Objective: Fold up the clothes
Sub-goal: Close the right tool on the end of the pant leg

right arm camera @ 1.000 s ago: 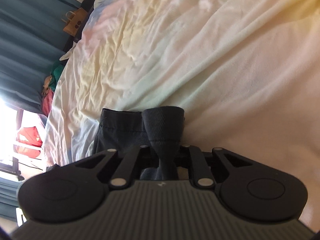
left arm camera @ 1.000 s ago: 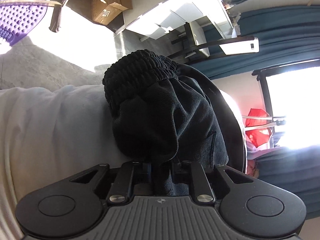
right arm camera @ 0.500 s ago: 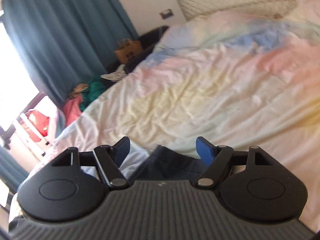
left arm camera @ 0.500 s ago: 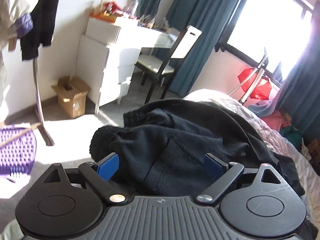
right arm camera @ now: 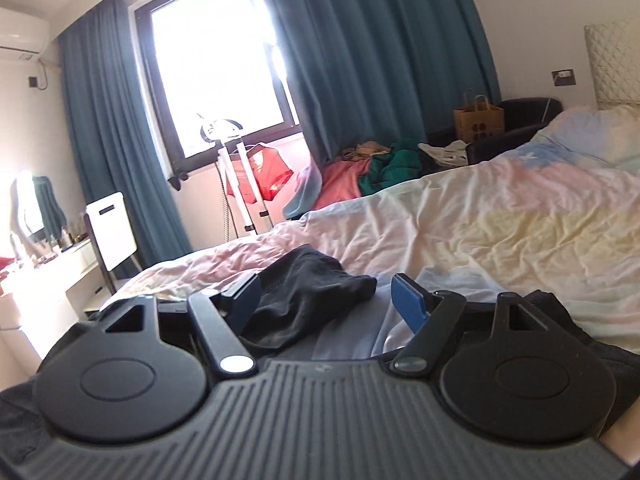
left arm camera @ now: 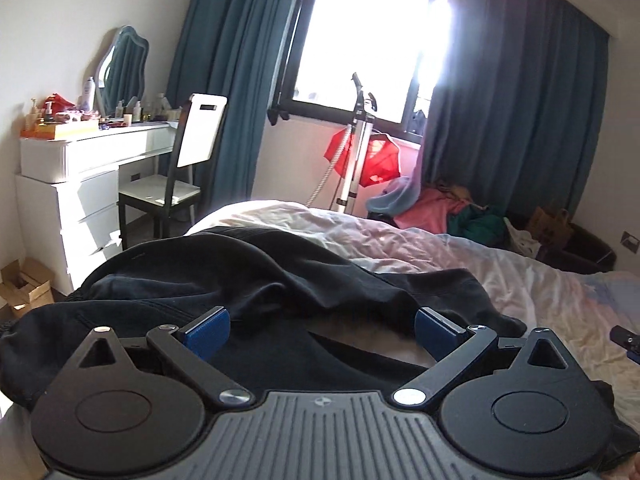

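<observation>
Each hand-held gripper, left (left arm camera: pixel 322 330) and right (right arm camera: pixel 326 298), gapes wide over black trousers (left arm camera: pixel 248 280); no writing legible.

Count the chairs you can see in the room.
1. The chair stands at the white dressing table beside the window curtain; it also shows at the left edge of the right wrist view. Others may be hidden outside both views.

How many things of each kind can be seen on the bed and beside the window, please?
Black fabric garment on the bed: 1
Open gripper: 2, left and right
White-backed chair: 1
Red cloth on the stand: 1
Total: 5
</observation>
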